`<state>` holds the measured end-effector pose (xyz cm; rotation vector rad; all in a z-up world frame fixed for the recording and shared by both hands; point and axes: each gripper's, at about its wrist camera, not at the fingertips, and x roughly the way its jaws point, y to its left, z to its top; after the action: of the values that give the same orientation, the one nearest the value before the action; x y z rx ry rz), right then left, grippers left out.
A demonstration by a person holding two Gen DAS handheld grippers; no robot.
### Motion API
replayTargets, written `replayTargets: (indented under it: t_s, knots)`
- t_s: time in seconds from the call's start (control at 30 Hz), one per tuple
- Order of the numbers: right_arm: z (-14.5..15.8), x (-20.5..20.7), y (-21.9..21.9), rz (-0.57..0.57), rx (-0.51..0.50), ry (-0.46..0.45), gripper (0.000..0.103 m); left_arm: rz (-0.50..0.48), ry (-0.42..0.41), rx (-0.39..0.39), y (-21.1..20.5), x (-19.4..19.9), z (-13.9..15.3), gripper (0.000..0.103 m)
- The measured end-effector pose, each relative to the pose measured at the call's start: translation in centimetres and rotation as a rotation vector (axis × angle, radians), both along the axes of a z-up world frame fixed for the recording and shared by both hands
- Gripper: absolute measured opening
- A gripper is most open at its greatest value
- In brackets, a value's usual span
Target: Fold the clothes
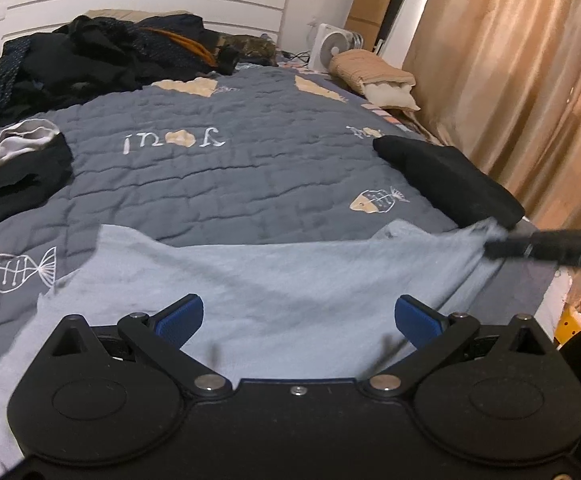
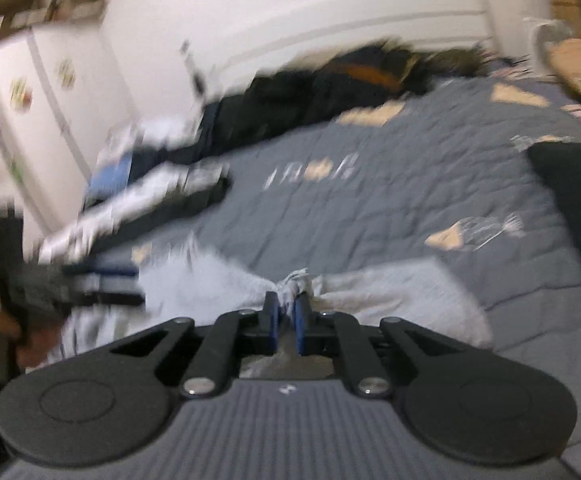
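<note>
On the grey quilted bed (image 1: 250,184), the right tool (image 2: 286,312) pinches a pale blue cotton garment (image 1: 250,276); its bunched, shallow grip could slip. The left tool (image 1: 296,320) hovers wide.

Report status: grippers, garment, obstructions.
Left gripper open over light blue garment. Right gripper shut on its bunched edge. Black folded item lies just beyond on quilt.

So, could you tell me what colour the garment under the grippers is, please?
Light blue garment, plain; clearest in the left wrist view.
</note>
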<state>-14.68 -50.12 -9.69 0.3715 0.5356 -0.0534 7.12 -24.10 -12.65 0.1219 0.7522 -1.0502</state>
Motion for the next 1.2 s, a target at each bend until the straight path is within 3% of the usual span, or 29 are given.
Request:
replayTargets:
  t_s: [0.1,0.2,0.33,0.4,0.47,0.7,0.97,1.2]
  knots:
    - [1.1,-0.8,-1.2,-0.057,-0.002,-0.048,0.007,0.001,0.008,-0.006,-0.2,0.1,0.0,0.103]
    - [-0.3,0.2,-1.3,0.005,-0.017,0.045,0.008,-0.004,0.013,0.004,-0.7,0.1,-0.2,0.103]
    - [-3.4,1.3,-0.3,0.074,-0.022,0.236,0.011,-0.016,0.004,0.033,-1.3,0.0,-0.5,0.103]
    - [-4.1,1.2,0.4,0.082,-0.068,0.269,0.011,-0.017,0.000,0.043,-1.5,0.0,-0.6,0.103]
    - [-3.7,0.5,0.5,0.062,-0.073,0.263,0.013,-0.012,-0.005,0.057,-1.7,0.1,-0.7,0.103]
    - [0.1,-1.4,-0.4,-0.009,-0.108,0.154,0.038,0.012,0.004,0.053,-1.8,0.5,-0.6,0.103]
    - [0.3,4.3,1.4,0.120,-0.133,0.140,0.038,0.028,-0.011,0.019,-0.5,0.9,0.8,0.103]
    - [-2.6,11.3,4.3,0.234,-0.141,0.230,0.038,0.103,-0.019,0.015,1.9,2.6,1.8,0.103]
